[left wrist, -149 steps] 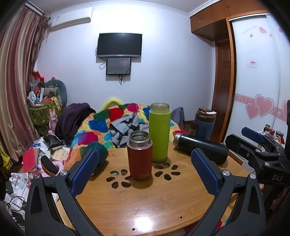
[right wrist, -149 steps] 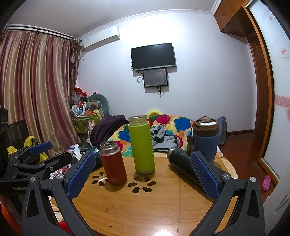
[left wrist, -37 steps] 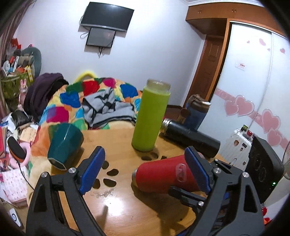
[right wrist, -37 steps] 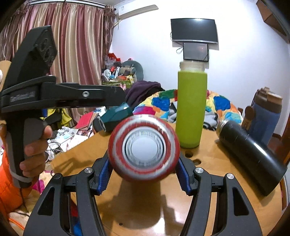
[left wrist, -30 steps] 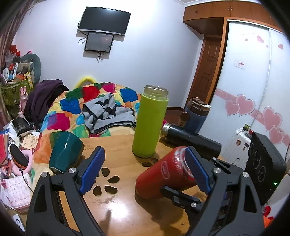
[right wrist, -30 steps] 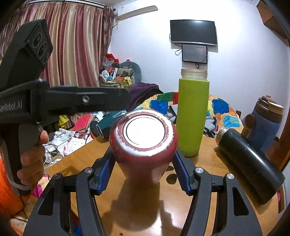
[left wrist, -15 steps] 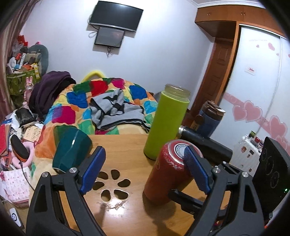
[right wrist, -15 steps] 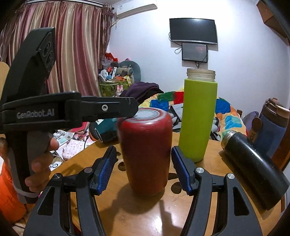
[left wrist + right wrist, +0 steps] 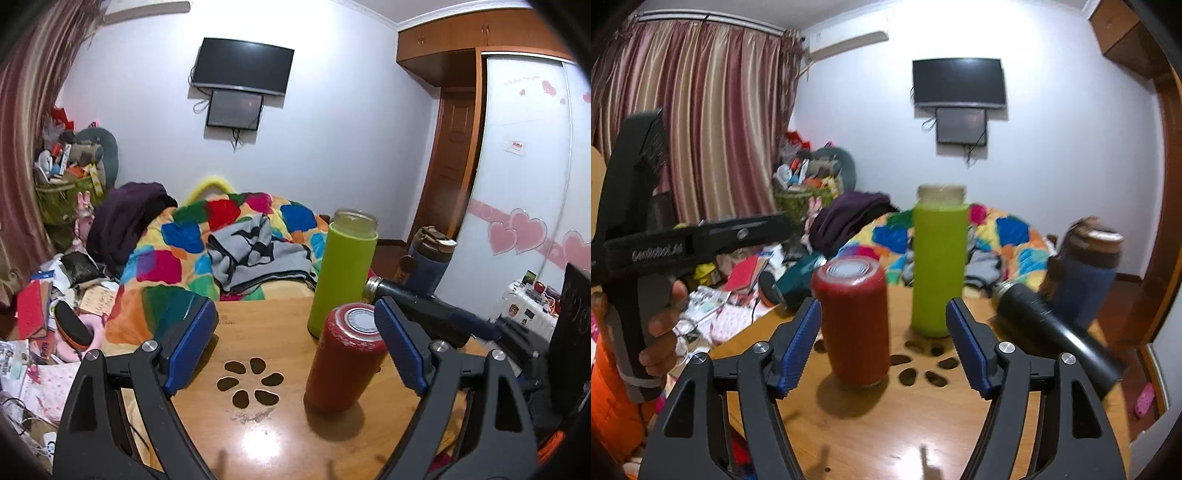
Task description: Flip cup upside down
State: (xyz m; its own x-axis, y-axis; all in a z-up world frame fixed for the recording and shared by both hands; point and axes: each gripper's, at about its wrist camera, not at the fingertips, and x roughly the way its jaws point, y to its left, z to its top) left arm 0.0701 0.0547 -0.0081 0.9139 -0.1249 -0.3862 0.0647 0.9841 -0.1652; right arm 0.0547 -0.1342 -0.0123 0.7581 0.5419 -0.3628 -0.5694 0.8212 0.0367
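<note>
The red metal cup point(image 9: 855, 321) stands upside down on the round wooden table point(image 9: 923, 417), its flat base up. It also shows in the left wrist view point(image 9: 345, 356), just left of my right finger pad. My right gripper point(image 9: 882, 345) is open, its blue pads apart from the cup and slightly nearer the camera. My left gripper point(image 9: 295, 350) is open and empty over the table's left half. The left gripper's body and the hand holding it show in the right wrist view point(image 9: 646, 258).
A tall green bottle point(image 9: 341, 282) stands behind the red cup. A black flask point(image 9: 1056, 332) lies on its side at the right. A blue bottle point(image 9: 1084, 278) stands behind it. A teal cup point(image 9: 166, 310) lies at the table's left edge. A bed lies beyond.
The red cup went from upright, through lying sideways in my right gripper, to standing base up. My right gripper has let go of it, opened and pulled back a little.
</note>
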